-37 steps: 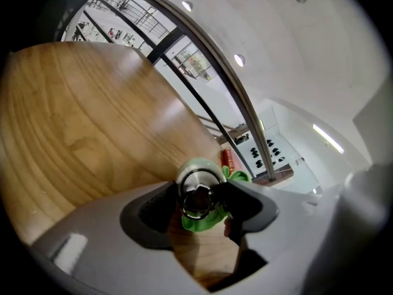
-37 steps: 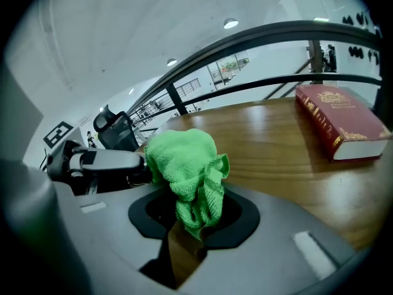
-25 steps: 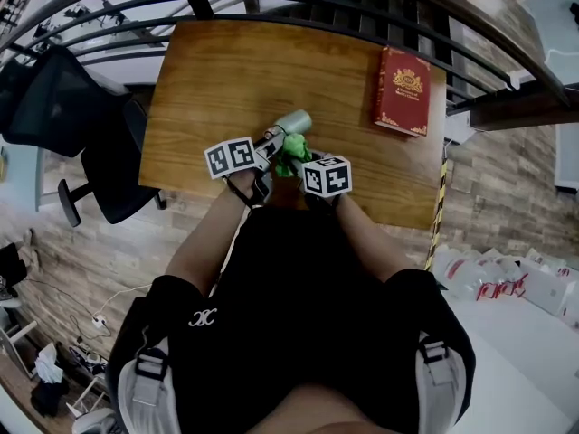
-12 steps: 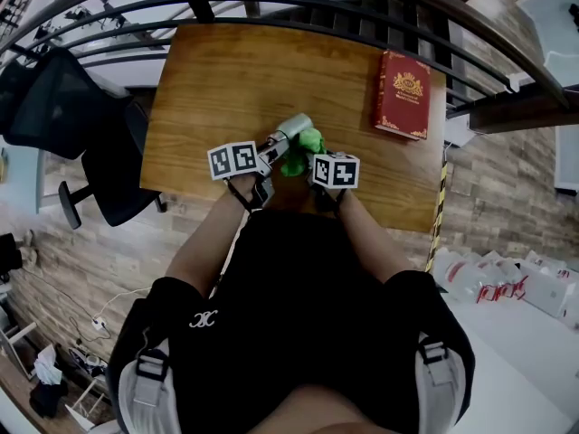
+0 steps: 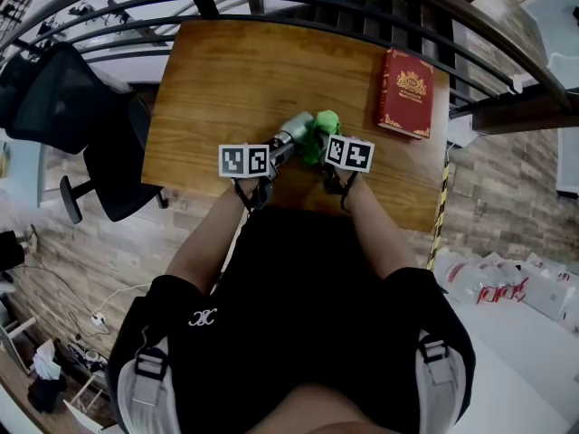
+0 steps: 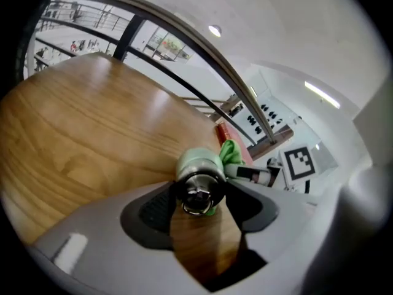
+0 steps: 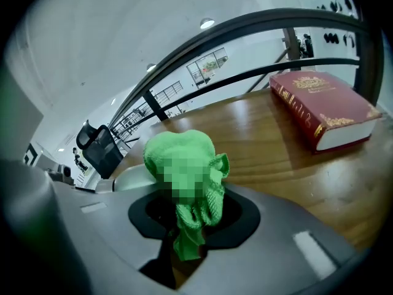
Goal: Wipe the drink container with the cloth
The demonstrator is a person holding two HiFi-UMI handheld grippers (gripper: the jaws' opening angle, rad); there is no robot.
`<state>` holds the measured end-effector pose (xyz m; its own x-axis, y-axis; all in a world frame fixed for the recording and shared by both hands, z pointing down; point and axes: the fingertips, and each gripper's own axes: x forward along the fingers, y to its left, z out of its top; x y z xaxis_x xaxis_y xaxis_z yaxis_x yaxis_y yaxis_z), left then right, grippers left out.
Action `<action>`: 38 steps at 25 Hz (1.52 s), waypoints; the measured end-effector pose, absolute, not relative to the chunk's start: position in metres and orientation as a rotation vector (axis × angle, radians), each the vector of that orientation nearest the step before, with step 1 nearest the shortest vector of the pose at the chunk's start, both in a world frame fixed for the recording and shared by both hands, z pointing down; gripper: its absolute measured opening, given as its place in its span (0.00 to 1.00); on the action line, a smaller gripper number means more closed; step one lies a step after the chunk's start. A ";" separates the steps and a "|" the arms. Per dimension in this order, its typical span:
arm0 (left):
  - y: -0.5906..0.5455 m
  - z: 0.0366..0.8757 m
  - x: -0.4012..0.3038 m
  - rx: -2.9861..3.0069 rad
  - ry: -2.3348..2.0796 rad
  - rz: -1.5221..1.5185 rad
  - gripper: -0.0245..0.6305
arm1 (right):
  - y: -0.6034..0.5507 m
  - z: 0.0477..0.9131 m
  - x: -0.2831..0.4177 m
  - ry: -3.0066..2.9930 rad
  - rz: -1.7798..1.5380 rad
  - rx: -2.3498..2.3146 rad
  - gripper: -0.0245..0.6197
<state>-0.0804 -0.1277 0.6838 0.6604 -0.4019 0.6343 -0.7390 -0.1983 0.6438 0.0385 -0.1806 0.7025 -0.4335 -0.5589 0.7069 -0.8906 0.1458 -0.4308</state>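
- One pale green cylindrical drink container sits left of the red hardback book. My left gripper pinches its steel-capped end.
- Its long axis points away from that gripper.
- One crumpled green cloth, clamped in my right gripper, touches the container's book-facing side.
- I count one book.

I see rough-woven cloth, the drink container's shiny metal end — and the desk's smooth, grained wood.
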 end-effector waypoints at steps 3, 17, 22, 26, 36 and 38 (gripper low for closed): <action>-0.125 0.685 -0.079 1.909 -0.925 0.524 0.51 | -0.193 0.695 0.045 -2.053 1.167 1.416 0.19; -0.127 0.666 -0.062 2.370 -0.904 1.085 0.50 | -0.199 0.639 -0.016 -2.231 1.063 1.011 0.19; -0.126 0.667 -0.060 2.420 -0.894 1.153 0.51 | -0.181 0.610 -0.054 -2.346 1.104 0.815 0.19; -0.123 0.665 -0.054 2.498 -0.880 1.258 0.51 | -0.183 0.609 -0.063 -2.325 1.019 0.814 0.19; -0.118 0.669 -0.049 2.599 -0.842 1.414 0.51 | -0.209 0.646 -0.049 -2.163 0.947 0.829 0.19; -0.118 0.669 -0.048 2.609 -0.835 1.428 0.51 | -0.216 0.653 -0.042 -2.117 0.915 0.844 0.19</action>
<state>-0.0485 -0.1185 0.6687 0.4270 -0.4319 0.7945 -0.4804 -0.8527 -0.2054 -0.0422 -0.2157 0.6532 -0.5648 -0.2896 0.7728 -0.7611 0.5446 -0.3522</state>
